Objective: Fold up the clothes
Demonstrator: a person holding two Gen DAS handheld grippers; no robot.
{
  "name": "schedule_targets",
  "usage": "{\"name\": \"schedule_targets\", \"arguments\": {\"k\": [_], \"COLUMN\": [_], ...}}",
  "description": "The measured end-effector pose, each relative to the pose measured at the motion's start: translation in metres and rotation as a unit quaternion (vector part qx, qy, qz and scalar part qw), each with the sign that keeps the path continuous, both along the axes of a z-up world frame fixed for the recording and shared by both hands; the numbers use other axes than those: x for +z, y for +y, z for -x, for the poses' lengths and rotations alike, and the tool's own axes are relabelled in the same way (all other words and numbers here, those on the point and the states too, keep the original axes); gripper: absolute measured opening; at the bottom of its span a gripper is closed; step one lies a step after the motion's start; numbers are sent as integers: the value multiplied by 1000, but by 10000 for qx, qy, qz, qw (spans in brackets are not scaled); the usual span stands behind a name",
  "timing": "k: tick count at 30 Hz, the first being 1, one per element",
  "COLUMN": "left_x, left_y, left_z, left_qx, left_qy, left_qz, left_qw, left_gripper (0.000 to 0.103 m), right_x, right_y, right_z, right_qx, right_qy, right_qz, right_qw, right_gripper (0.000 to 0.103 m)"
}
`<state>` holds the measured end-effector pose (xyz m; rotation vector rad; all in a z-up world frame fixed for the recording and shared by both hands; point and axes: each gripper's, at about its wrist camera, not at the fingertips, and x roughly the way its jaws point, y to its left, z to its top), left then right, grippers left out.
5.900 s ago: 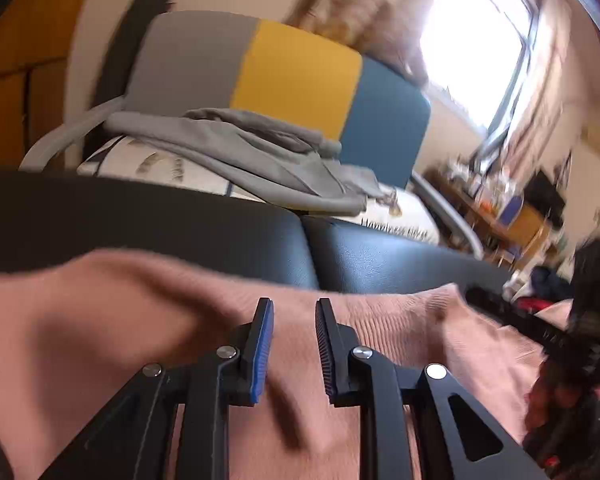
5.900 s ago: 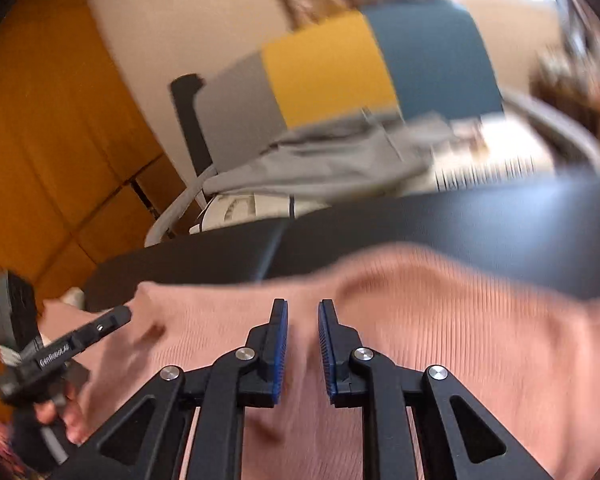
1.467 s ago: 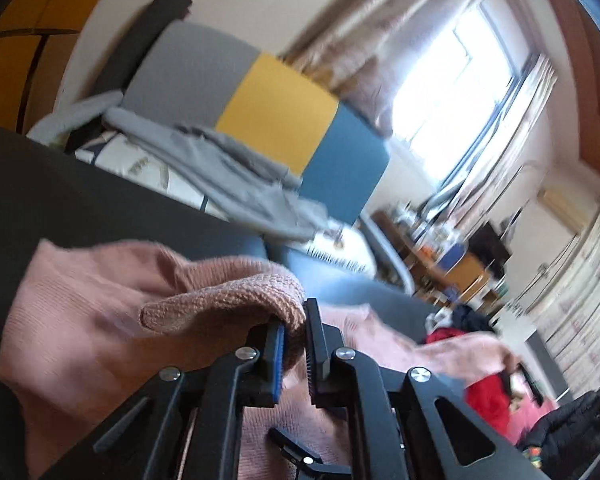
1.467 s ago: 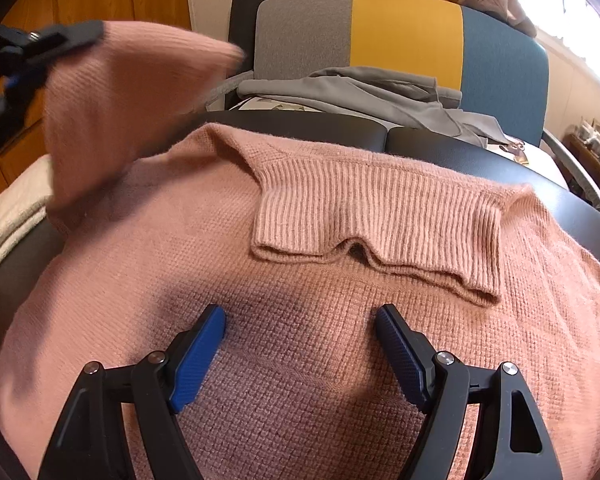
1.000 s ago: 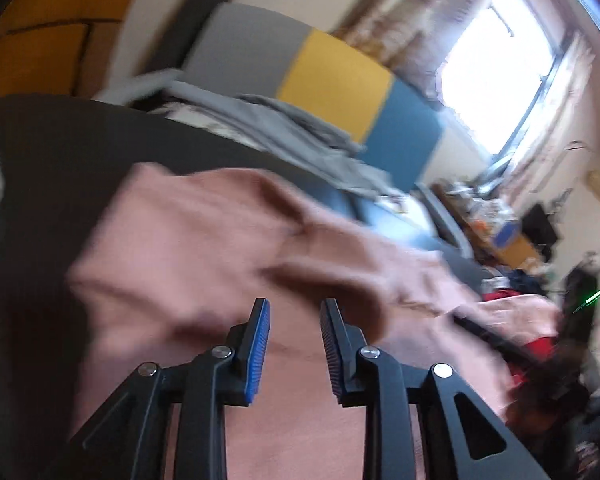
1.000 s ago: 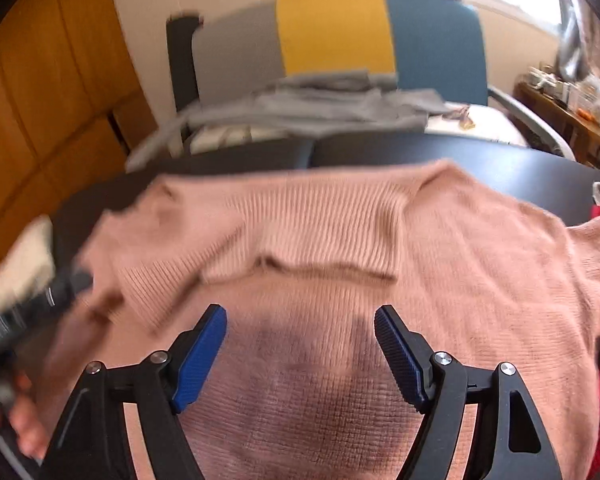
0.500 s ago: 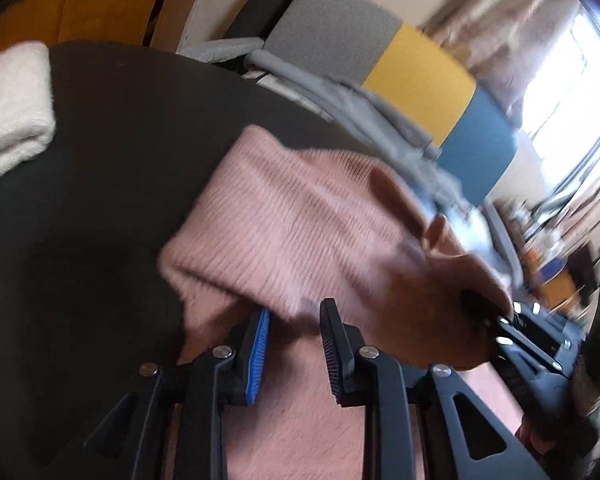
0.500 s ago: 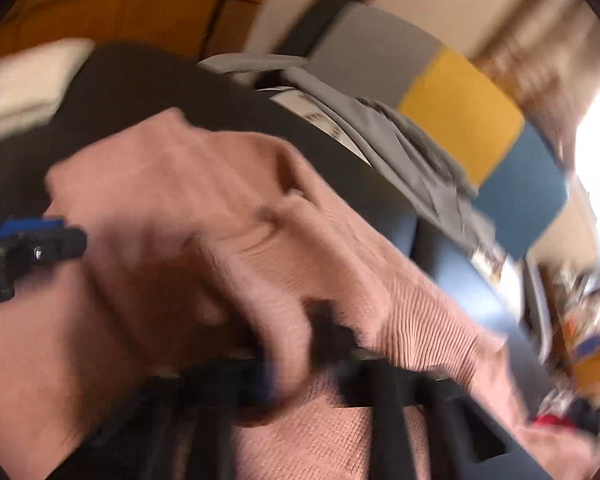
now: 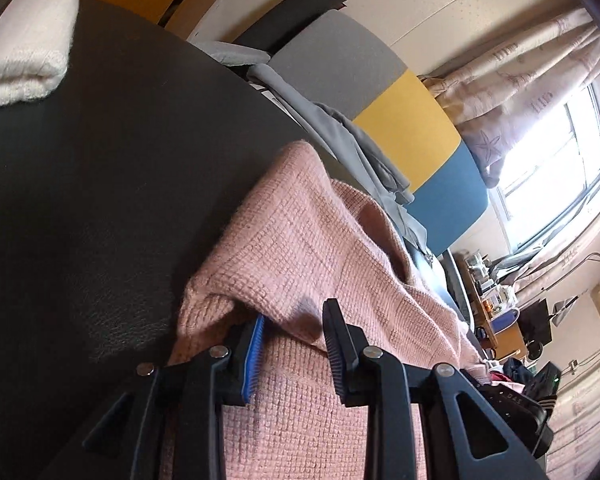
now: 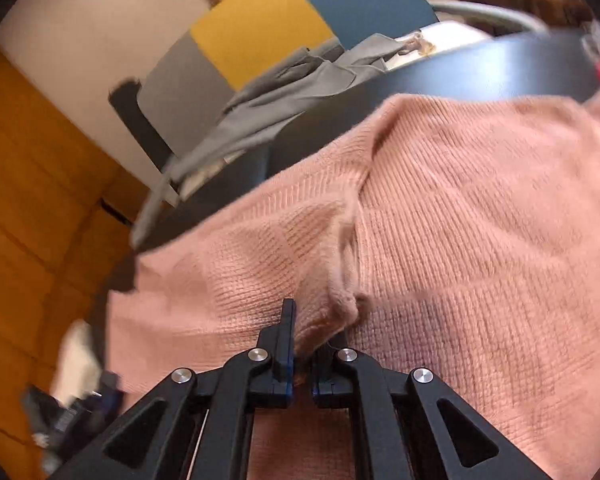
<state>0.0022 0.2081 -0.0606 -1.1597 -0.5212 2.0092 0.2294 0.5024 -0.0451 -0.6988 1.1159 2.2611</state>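
Daylight poured in from the window (image 9: 556,168), which was blown out to white glare, and left a soft sheen on the dark surface (image 9: 100,184). The left wrist view was sharp, with a small shadow on the pink sweater (image 9: 300,248). The right wrist view was smeared by motion, and both bowed into black corners.

Pink sweater (image 9: 300,248): coarse waffle-knit cloth, ribbed in places. Table (image 9: 100,168): black, matt, leather-like grain. White towel (image 9: 24,60): fuzzy cloth. Left gripper (image 9: 294,344): matt black plastic, ridged blue pads, metal screws.
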Motion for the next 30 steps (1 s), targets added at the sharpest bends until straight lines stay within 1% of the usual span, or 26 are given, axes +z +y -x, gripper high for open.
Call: {"name": "schedule_targets", "arguments": {"k": [2, 4, 5, 6, 8, 10, 11, 13, 15, 18, 19, 20, 21, 22, 24, 26, 27, 28, 29, 30], "left_x": [0, -1, -2, -3, -5, -3, 1, 11, 26, 43, 45, 46, 45, 40, 32, 23, 19, 15, 13, 12], "left_y": [-1, -3, -6, -8, -14, -12, -12, -13, -12, 12, 23, 34, 41, 44, 48, 52, 54, 55, 50, 46], "left_z": [0, 0, 1, 2, 3, 3, 0, -12, -28, -33, -29, -23, -17, -11, 2, 15, 21, 27, 27, 27], "left_qx": [6, 71, 129, 188, 292, 268, 252, 279, 281, 100, 49, 7, -29, -56, -111, -166, -194, -208, -157, -98], "left_qy": [32, 34, 14, -6, -45, -65, -47, 84, 371, 871, 954, 1018, 1045, 972, 825, 678, 605, 534, 482, 462], "left_qz": [19, -29, -64, -99, -157, -74, 69, 325, 328, 516, 605, 703, 782, 772, 753, 734, 724, 693, 571, 485], "left_qw": [10000, 10000, 9999, 9998, 9994, 9996, 9996, 9990, 9984, 9948, 9936, 9923, 9914, 9923, 9937, 9949, 9954, 9959, 9971, 9977], "left_gripper": [28, 28, 28, 28, 28, 28, 28, 28, 28, 28, 28, 29, 29, 29, 30, 30, 29, 27, 26, 24], "right_x": [6, 18, 25, 30, 28, 8, -4, -9, -9, -11, -10, -9, -5, -1, 9, 19, 24, 25, 25, 24], "right_y": [-1, -5, -8, -10, -12, -9, -4, 0, 3, 4, 2, 1, 0, -1, 2, 7, 9, 11, 13, 15], "right_z": [1, -1, -3, -3, 1, 8, 10, 6, 3, 2, 3, 3, 5, 7, 9, 10, 11, 15, 22, 28], "right_qx": [88, 134, 123, 96, 26, -15, 16, -12, -2, -11, -2, 18, 36, 49, 71, 93, 104, 162, 251, 340], "right_qy": [67, 302, 451, 494, 305, -81, -141, 111, 216, 268, 236, 197, 161, 127, 151, 196, 219, 144, -41, -256], "right_qz": [-102, -285, -462, -659, -866, -606, -412, -313, -240, -192, -220, -242, -292, -362, -450, -526, -564, -575, -602, -651], "right_qw": [9999, 9990, 9978, 9966, 9958, 9981, 9991, 9994, 9995, 9995, 9995, 9995, 9994, 9993, 9988, 9984, 9981, 9981, 9979, 9970], "right_gripper": [5, 5, 5, 5, 5, 6, 6, 6, 7, 8, 8, 11, 17, 22, 41, 46, 46, 46, 32, 6]}}
